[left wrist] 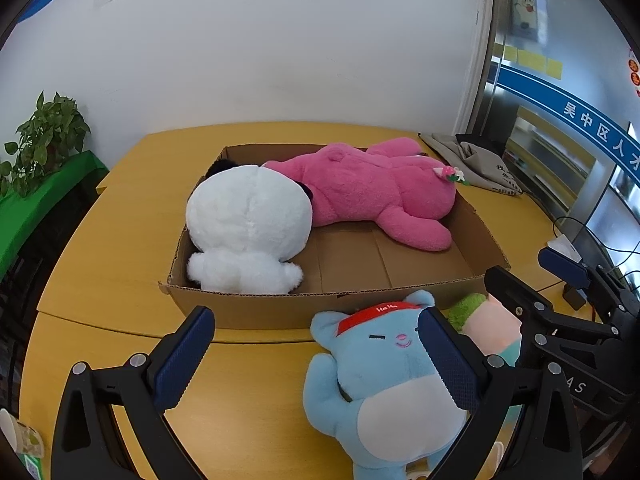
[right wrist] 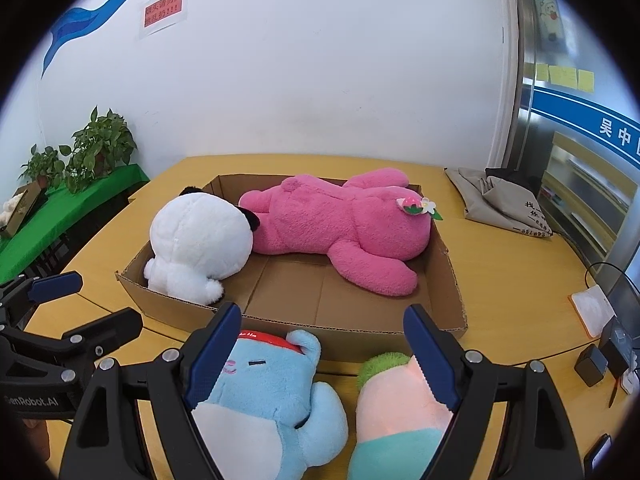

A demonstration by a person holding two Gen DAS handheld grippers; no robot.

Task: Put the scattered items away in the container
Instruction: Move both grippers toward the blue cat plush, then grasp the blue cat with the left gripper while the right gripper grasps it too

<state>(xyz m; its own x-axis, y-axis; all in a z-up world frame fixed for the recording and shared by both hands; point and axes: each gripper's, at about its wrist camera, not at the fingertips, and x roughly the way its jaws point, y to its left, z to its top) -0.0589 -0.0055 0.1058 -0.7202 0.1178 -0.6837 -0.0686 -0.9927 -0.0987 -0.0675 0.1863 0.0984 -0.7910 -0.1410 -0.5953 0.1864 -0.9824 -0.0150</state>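
An open cardboard box [left wrist: 280, 304] [right wrist: 360, 322] sits on the yellow table. Inside it lie a white plush [left wrist: 248, 224] [right wrist: 200, 240] and a pink plush [left wrist: 368, 188] [right wrist: 340, 224]. In front of the box lie a blue plush cat with a red headband [left wrist: 380, 380] [right wrist: 272, 392] and, to its right, a peach plush with a green tuft [left wrist: 492, 320] [right wrist: 400, 396]. My left gripper [left wrist: 316, 314] [right wrist: 86, 300] is open, its right finger over the cat's face. My right gripper [right wrist: 323, 312] [left wrist: 532, 276] is open above both toys, holding nothing.
A grey cloth bag [left wrist: 472, 160] [right wrist: 500, 200] lies at the table's back right. Small devices and cables [right wrist: 600, 340] sit along the right edge. Potted plants [left wrist: 44, 140] [right wrist: 100, 148] stand on a green-covered shelf at the left. A paper cup [left wrist: 20, 440] is at the near left.
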